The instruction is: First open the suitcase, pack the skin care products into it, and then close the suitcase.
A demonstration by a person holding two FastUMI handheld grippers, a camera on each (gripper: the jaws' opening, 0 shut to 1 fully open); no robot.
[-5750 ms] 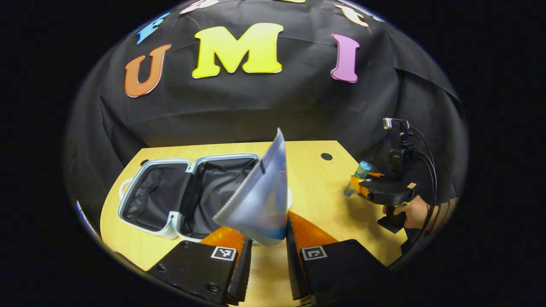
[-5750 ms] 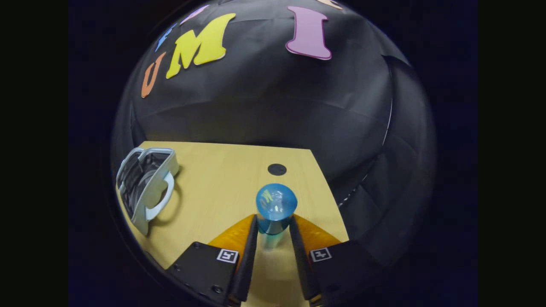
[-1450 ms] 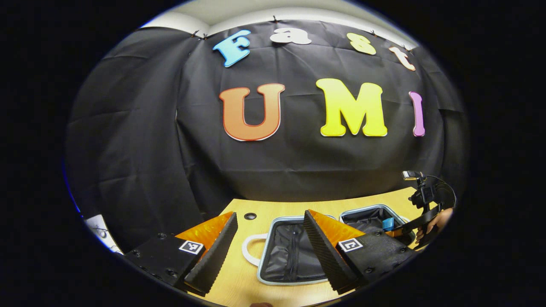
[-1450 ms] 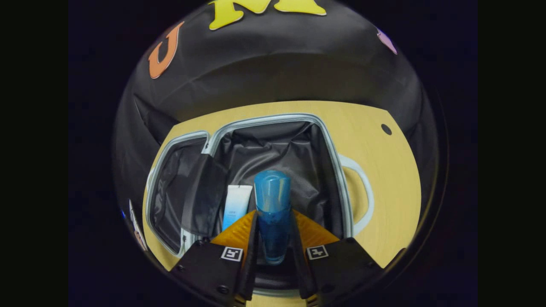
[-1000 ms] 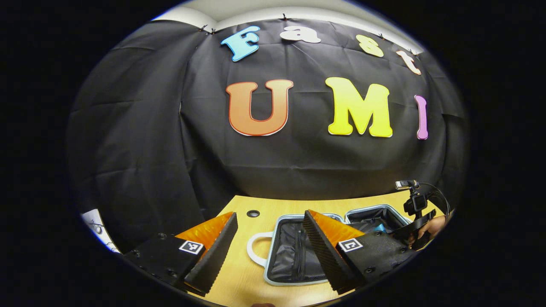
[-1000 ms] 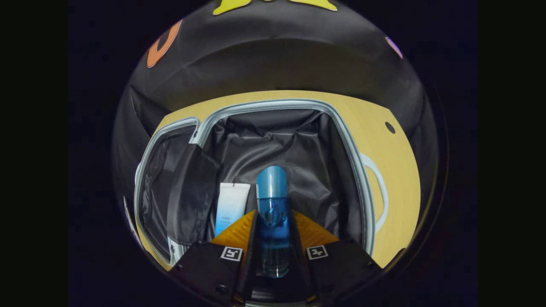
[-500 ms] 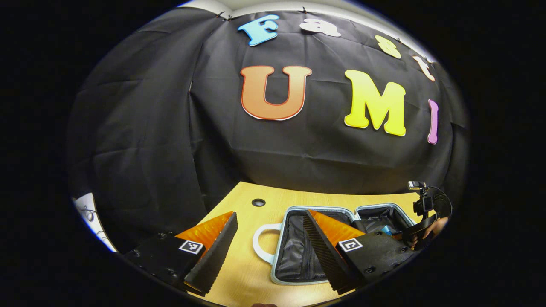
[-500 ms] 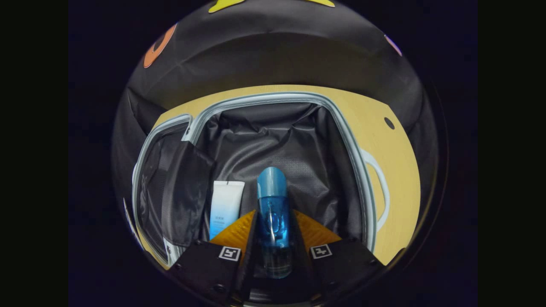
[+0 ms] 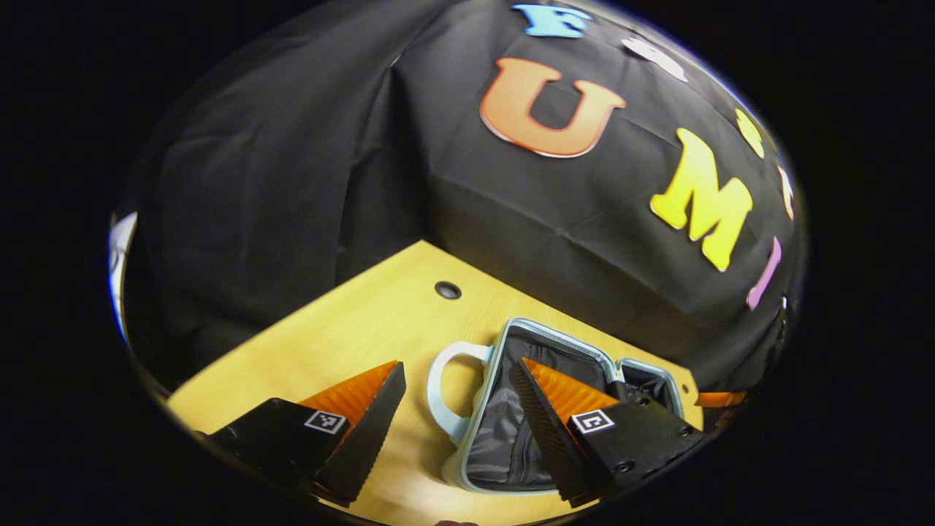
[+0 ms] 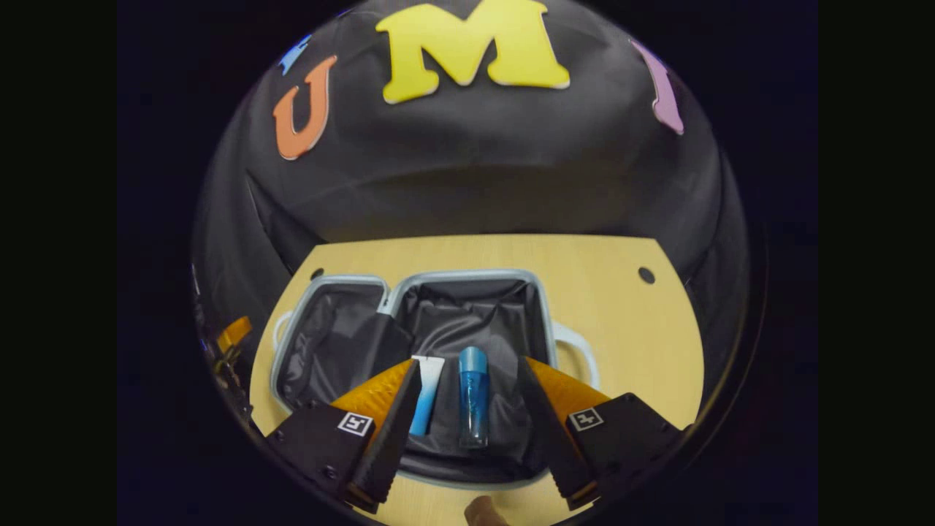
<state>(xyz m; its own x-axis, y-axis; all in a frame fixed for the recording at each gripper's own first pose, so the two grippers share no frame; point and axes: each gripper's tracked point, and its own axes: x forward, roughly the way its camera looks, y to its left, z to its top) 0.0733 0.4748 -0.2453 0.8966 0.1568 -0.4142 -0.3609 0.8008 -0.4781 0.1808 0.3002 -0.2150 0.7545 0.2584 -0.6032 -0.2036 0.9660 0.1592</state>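
The small pale-blue suitcase (image 10: 467, 277) lies open on the wooden table, both black-lined halves facing up. In its right half lie a white-and-blue tube (image 10: 427, 398) and a clear blue bottle (image 10: 472, 398), side by side. My right gripper (image 10: 467, 427) hovers open above them, holding nothing. In the left gripper view the suitcase (image 9: 504, 431) sits close ahead with its white handle (image 9: 442, 383) toward me. My left gripper (image 9: 456, 416) is open, its right finger over the suitcase's left half and its left finger over bare table.
The table (image 10: 606, 292) has round cable holes at the back right (image 10: 646, 275) and back left (image 9: 448, 290). Black cloth walls stand close behind the table. A fingertip (image 10: 482, 511) shows at the bottom edge of the right gripper view.
My right gripper opened, let go of the blue bottle in the suitcase beside the tube, and pulled up and back. My left gripper swung lower, toward the suitcase's handle side.
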